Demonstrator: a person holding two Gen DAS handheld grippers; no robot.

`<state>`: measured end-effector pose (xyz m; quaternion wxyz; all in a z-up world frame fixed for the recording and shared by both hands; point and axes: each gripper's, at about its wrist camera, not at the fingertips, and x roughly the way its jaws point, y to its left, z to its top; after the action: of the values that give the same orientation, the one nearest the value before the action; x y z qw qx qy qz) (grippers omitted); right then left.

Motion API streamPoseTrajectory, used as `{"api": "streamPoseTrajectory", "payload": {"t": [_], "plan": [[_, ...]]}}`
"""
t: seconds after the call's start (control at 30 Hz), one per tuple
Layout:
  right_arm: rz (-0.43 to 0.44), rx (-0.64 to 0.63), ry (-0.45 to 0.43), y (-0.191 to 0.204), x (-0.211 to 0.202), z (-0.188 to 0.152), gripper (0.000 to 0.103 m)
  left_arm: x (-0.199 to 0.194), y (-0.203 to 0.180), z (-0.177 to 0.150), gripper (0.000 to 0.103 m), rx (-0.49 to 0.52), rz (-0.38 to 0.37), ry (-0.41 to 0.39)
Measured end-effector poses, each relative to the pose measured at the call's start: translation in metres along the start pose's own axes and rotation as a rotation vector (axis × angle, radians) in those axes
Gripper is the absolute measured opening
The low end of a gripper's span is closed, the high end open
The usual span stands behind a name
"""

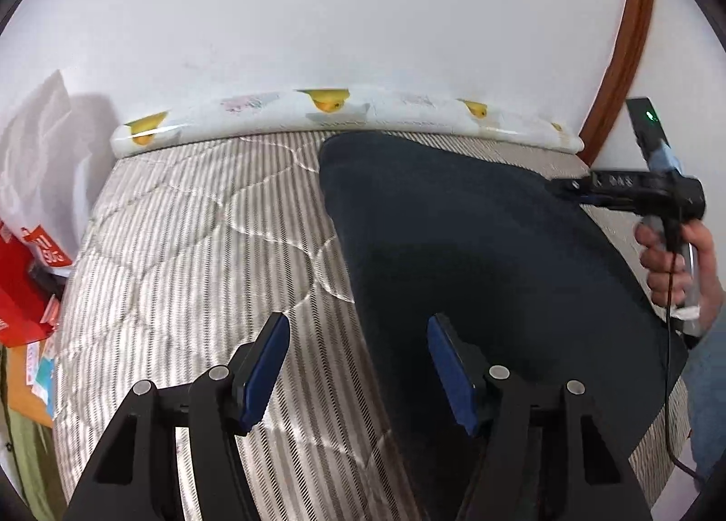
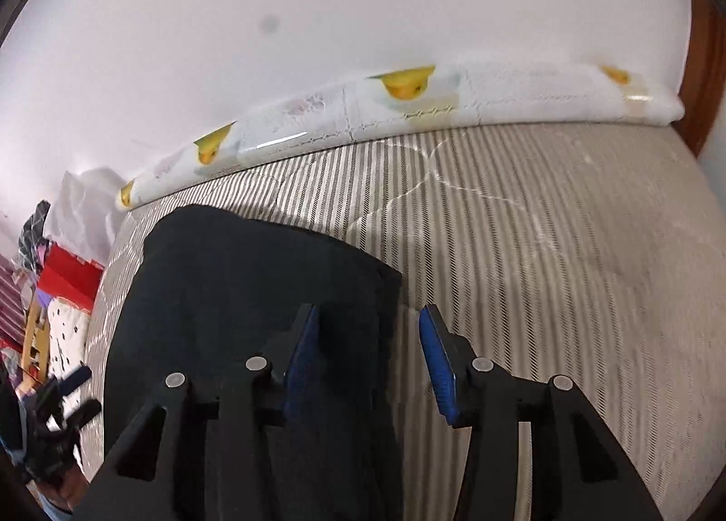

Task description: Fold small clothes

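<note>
A dark navy garment [image 1: 476,239] lies flat on the striped bed cover [image 1: 204,226]. My left gripper [image 1: 358,339] is open and empty, straddling the garment's left edge near its front. In the left wrist view the right gripper [image 1: 562,189] reaches in from the right at the garment's far right edge. In the right wrist view the same garment [image 2: 254,285] fills the lower left, and my right gripper [image 2: 367,330] is open, straddling its right edge. The left gripper [image 2: 77,394] shows at the far left there.
A rolled plastic mat with yellow prints [image 1: 345,112] lies along the white wall behind the bed. Red boxes and bags [image 1: 27,276] are piled at the left of the bed. A wooden door frame [image 1: 621,49] stands at the right.
</note>
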<state>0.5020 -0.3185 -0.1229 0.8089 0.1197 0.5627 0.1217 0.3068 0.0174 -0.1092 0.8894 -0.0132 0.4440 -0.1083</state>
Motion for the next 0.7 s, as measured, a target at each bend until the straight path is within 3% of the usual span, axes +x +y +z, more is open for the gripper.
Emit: {"api": "streamPoseTrajectory", "payload": {"t": [0.03,0.07,0.17,0.23,0.33,0.43,0.5,0.7], "plan": [[0.015,0.001,0.002,0.000,0.003,0.001,0.037,0.004,-0.001,0.000,0.061,0.002,-0.005,0.005],[0.045,-0.021,-0.003,0.003,0.004,0.004,0.008,0.006,-0.001,-0.001,0.061,-0.001,-0.014,0.007],[0.040,-0.100,-0.134,0.004,-0.015,0.011,0.007,0.008,0.000,-0.003,0.062,-0.021,-0.029,0.007],[0.065,0.001,-0.076,-0.010,-0.003,0.016,0.007,0.008,-0.001,-0.004,0.062,-0.033,-0.048,0.012],[0.024,-0.012,-0.050,-0.008,-0.002,0.008,0.011,0.006,-0.004,-0.007,0.062,-0.028,-0.030,0.015],[0.012,-0.023,-0.099,-0.010,-0.034,-0.007,0.023,-0.004,-0.005,-0.015,0.062,-0.027,-0.028,0.018],[0.025,-0.034,-0.111,-0.013,-0.056,-0.025,0.039,-0.010,-0.006,-0.020,0.062,-0.025,-0.028,0.020],[0.072,-0.027,-0.098,-0.025,-0.100,-0.092,0.041,-0.027,-0.008,-0.040,0.062,-0.047,-0.045,0.019]]}}
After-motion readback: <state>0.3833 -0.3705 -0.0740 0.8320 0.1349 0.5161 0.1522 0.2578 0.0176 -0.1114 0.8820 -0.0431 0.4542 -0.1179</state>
